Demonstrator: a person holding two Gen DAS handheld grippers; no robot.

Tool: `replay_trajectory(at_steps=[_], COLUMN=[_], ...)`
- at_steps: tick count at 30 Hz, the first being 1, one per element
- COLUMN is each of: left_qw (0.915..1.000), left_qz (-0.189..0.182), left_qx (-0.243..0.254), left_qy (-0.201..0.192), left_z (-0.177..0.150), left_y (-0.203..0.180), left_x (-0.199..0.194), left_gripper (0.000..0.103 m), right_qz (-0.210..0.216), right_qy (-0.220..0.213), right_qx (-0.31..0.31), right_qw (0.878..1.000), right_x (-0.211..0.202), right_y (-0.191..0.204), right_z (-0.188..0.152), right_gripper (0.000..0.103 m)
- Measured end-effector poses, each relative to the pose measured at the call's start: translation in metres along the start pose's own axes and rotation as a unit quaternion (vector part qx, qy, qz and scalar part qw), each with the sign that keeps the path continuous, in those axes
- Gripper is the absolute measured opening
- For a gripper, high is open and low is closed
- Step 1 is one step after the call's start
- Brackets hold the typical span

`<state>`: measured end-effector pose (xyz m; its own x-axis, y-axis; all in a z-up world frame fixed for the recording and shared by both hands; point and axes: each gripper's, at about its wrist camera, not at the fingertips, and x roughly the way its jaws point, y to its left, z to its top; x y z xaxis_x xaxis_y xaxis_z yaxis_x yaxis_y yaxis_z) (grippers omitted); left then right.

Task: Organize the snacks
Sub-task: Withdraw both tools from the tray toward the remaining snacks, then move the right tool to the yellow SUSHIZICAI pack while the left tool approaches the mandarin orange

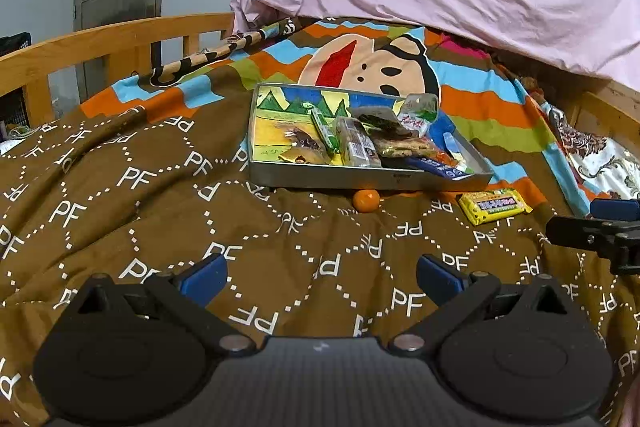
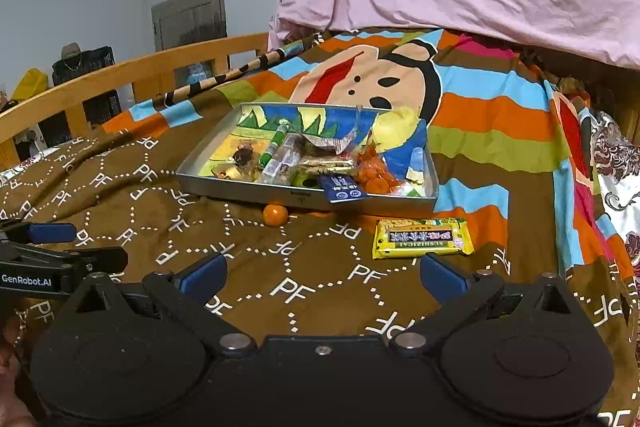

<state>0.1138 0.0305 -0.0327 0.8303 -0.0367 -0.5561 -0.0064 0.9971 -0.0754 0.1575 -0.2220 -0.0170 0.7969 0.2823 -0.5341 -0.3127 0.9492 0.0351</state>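
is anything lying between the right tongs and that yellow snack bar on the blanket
Nothing visible does. The right tongs are open and the yellow snack bar lies just ahead of the right-hand finger, with only bare brown blanket between. The orange candy ball sits off to the left, by the tray.

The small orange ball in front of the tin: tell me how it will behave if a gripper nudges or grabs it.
The orange ball looks round and smooth, so a nudge would probably send it rolling across the blanket. It sits against the tin's front wall, which may stop it going that way. Its curved surface could slip from the open right gripper unless gripped dead centre.
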Motion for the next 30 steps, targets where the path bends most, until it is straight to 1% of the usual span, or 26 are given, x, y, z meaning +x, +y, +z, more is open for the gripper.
replay_trajectory(at_steps=[9,17,19,23,30], left_qw=[0.9997,0.9985,0.9978,0.9957,0.9960], left_qz=[0.001,-0.005,-0.015,-0.044,-0.071], left_qx=[-0.018,-0.043,-0.055,-0.081,-0.054], left_qy=[0.019,0.034,0.033,0.014,0.005], left_z=[0.002,0.002,0.002,0.002,0.009], left_y=[0.005,0.012,0.015,0.019,0.011], left_x=[0.008,0.022,0.026,0.037,0.066], left_gripper=[0.102,0.103,0.102,0.102,0.102], right_qz=[-0.005,-0.005,-0.001,0.004,0.017], right_qy=[0.029,0.054,0.060,0.063,0.082], right_qx=[0.012,0.026,0.030,0.042,0.062], right_qw=[0.999,0.998,0.998,0.997,0.995], right_x=[0.013,0.027,0.033,0.047,0.079], right_y=[-0.005,-0.010,-0.013,-0.023,-0.046], right_z=[-0.003,-0.004,-0.004,0.001,0.009], right_gripper=[0.102,0.102,0.102,0.102,0.102])
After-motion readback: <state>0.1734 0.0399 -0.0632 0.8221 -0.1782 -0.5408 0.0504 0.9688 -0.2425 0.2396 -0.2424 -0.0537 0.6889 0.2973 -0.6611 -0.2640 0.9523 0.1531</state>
